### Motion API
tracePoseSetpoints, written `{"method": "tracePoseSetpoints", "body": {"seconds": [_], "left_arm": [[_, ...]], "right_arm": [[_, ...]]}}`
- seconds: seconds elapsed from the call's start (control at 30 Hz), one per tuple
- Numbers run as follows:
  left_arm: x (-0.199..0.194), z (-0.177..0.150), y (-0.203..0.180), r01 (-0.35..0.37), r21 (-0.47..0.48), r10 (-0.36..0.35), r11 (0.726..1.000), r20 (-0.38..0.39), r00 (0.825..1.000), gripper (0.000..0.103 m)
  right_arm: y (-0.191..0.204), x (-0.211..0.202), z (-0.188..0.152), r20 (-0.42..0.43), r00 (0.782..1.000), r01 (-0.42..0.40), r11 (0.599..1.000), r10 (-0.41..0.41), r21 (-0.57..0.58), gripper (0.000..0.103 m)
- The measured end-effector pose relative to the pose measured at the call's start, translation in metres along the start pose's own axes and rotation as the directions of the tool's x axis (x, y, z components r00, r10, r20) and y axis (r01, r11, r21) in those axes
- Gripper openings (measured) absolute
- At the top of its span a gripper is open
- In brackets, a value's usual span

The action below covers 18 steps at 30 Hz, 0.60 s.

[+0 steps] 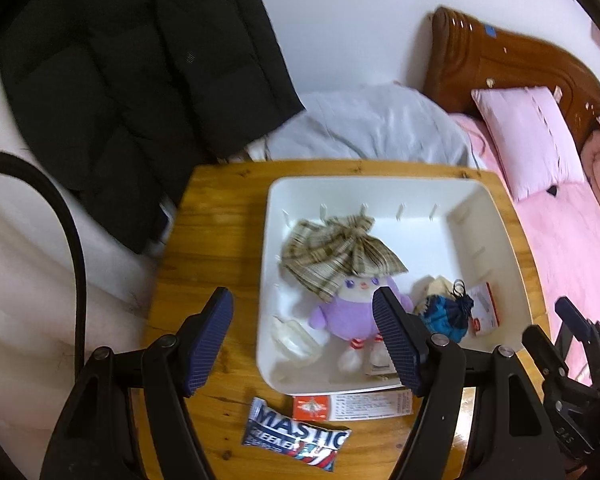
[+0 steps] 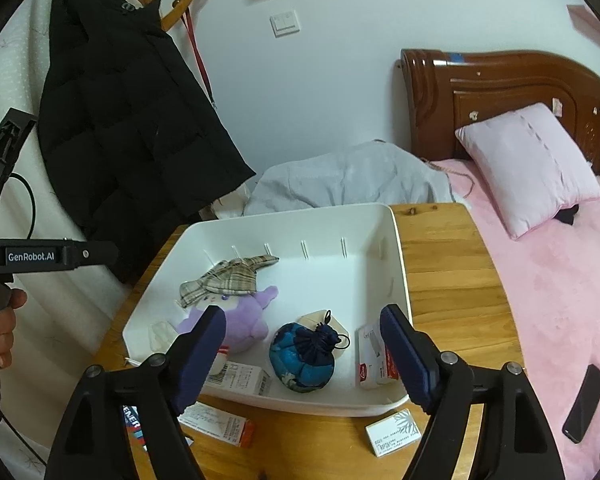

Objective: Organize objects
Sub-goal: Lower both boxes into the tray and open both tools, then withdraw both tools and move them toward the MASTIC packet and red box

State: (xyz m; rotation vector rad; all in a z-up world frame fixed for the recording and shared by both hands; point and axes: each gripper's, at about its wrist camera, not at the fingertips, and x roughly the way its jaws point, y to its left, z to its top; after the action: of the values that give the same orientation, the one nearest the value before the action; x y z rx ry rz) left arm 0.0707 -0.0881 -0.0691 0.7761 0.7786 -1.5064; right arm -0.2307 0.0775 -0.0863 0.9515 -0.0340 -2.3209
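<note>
A white bin [image 2: 396, 248] sits on the wooden desk [image 2: 452, 280], collecting a purple plush toy [image 2: 244, 320] and blue pouch [image 2: 304, 360]. Both grippers, left [image 1: 302, 344] and right [image 2: 302, 360], hover empty, fingers spread; a snack packet [image 1: 296, 438] and small boxes [image 2: 394, 432] lie outside.

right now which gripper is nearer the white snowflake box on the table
Right. The right gripper hangs open just above and left of the snowflake box, which lies outside the white bin. The left gripper is over the bin's other end.
</note>
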Motion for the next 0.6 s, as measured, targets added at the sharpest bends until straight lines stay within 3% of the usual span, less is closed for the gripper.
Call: {"method": "tracePoseSetpoints", "body": {"seconds": [0.23,0.6], "left_arm": [[-0.027,-0.014,0.028,-0.008,-0.045,0.011,0.999,0.076,0.997,0.075],[-0.051,-0.05,0.082,0.017,-0.169,-0.003,0.985,0.084,0.996,0.076]], "right_arm": [[0.022,-0.03,-0.001,0.041,0.999,0.024,0.999,-0.022,-0.047,0.08],[0.068,-0.074,-0.015,0.087,0.996,0.029,0.992,-0.018,-0.124,0.08]]}}
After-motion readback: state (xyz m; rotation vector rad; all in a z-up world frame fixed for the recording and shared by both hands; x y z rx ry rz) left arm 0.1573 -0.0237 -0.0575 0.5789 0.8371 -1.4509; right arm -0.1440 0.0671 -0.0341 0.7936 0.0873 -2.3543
